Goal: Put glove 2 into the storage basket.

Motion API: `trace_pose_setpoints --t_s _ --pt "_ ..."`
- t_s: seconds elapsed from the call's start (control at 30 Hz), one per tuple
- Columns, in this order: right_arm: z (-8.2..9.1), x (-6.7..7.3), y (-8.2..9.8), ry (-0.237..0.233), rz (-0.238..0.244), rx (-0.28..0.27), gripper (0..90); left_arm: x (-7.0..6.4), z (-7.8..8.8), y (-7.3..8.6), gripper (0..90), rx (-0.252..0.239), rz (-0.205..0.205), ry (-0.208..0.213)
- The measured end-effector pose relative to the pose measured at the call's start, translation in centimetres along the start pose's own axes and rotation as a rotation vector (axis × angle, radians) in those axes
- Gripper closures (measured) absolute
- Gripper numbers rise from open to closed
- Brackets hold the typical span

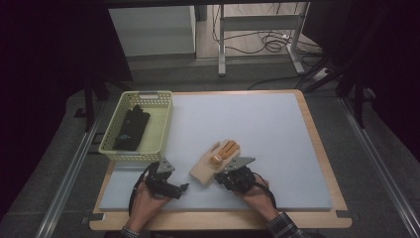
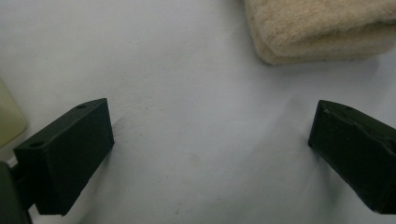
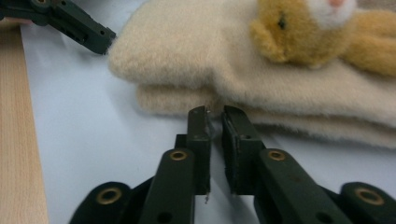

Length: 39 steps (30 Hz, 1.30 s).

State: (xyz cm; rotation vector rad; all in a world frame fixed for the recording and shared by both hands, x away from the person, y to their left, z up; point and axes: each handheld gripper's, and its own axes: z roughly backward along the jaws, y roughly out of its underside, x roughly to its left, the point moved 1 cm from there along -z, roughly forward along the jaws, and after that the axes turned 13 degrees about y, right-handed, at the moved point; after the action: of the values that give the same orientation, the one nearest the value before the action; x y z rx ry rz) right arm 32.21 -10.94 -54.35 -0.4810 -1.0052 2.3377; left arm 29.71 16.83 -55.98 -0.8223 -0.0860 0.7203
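Note:
A fuzzy beige mitten (image 1: 210, 166) with an orange plush bear (image 1: 227, 148) on it lies on the pale blue mat (image 1: 257, 129). My right gripper (image 1: 221, 177) is at the mitten's near edge. In the right gripper view its jaws (image 3: 215, 114) stand a narrow slit apart, tips just short of the mitten's (image 3: 187, 46) folded hem, with nothing pinched between them. My left gripper (image 1: 181, 189) rests on the mat left of the mitten. Its jaws (image 2: 210, 144) are wide apart over bare mat, and the mitten's cuff (image 2: 322, 28) lies beyond them.
A pale yellow basket (image 1: 161, 124) at the mat's left holds a black glove (image 1: 131, 129). Its corner (image 2: 9, 116) is near the left gripper. The wooden table edge (image 3: 18, 140) runs along the mat. The left gripper's jaw (image 3: 88, 30) lies beyond the mitten.

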Motion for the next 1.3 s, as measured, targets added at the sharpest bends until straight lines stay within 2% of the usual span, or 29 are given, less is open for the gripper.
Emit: trace_pose_setpoints --t_s 0.17,0.37,0.73,0.93,1.1,1.3 --pt "0.8 -0.2 0.2 0.024 0.006 -0.002 70.6 0.0 0.0 0.0 0.2 0.0 0.0 0.0" --pt "2.6 -1.5 0.5 0.074 -0.001 -0.015 57.4 0.0 0.0 0.0 0.2 0.001 0.0 0.0" --pt "5.6 -4.4 1.9 0.18 -0.058 -0.028 36.6 0.0 0.0 0.0 0.2 0.001 0.001 0.001" --pt "6.8 -6.1 3.5 0.247 -0.106 -0.013 30.3 0.0 0.0 0.0 0.2 0.001 0.0 0.001" --pt "7.6 -7.5 5.1 0.295 -0.166 -0.006 27.0 0.0 0.0 0.0 0.6 0.0 0.0 0.0" --pt "8.2 -8.6 6.5 0.349 -0.183 0.014 23.8 0.0 0.0 0.0 1.1 0.001 0.003 0.001"
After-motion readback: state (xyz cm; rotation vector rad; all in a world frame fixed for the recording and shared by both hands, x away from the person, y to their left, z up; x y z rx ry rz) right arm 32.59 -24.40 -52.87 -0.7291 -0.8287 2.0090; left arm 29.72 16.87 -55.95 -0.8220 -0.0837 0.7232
